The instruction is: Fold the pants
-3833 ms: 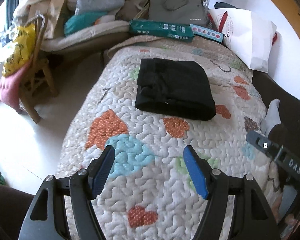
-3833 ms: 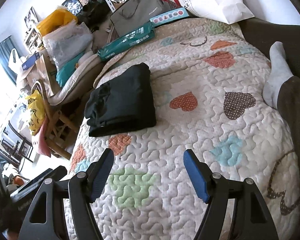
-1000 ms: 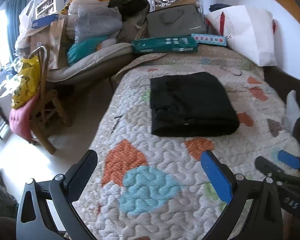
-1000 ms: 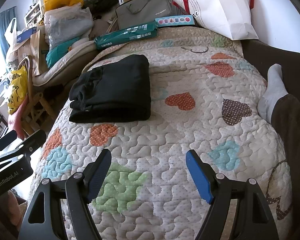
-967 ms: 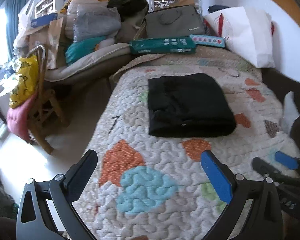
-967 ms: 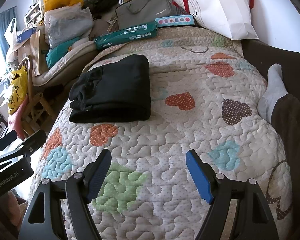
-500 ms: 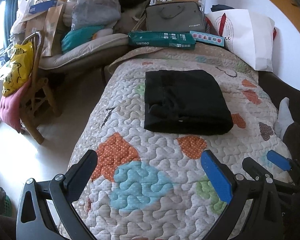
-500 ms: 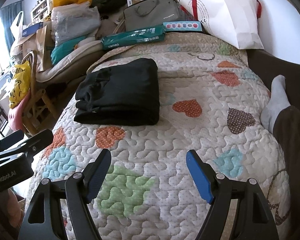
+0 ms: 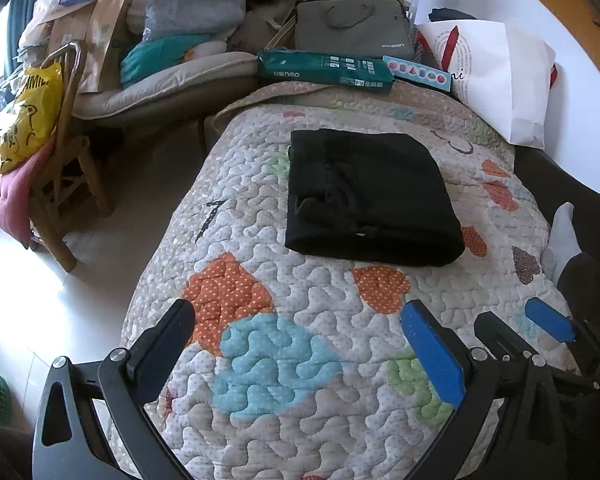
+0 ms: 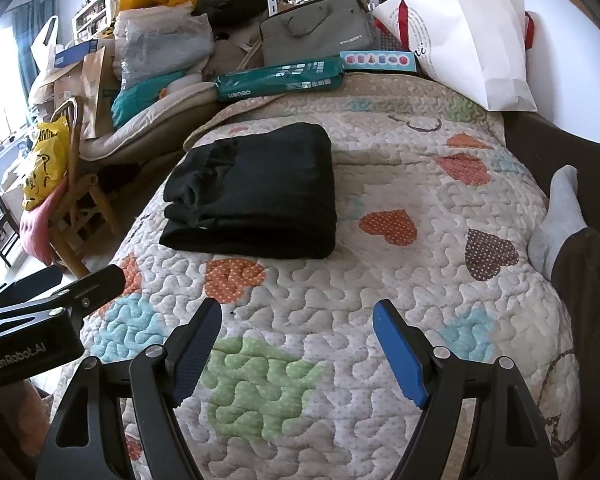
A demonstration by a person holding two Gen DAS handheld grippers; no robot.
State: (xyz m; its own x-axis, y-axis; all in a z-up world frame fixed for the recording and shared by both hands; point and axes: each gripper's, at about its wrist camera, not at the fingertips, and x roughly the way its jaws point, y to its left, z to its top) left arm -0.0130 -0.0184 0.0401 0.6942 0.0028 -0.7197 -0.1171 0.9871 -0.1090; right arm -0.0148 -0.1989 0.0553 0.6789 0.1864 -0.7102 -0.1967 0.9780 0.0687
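The black pants lie folded into a thick rectangle on the heart-patterned quilt; they also show in the right wrist view. My left gripper is open and empty, hovering above the quilt well short of the pants. My right gripper is open and empty, also above the quilt, short of the pants. The right gripper appears at the right edge of the left wrist view, and the left gripper shows at the left of the right wrist view.
A green package, a grey bag and a white paper bag stand at the bed's far end. A wooden chair with a yellow bag stands on the floor to the left. A socked foot rests at the right.
Both grippers have drifted slightly; the pants lie as before. The left gripper's jaws stand wider than 3.8 s ago.
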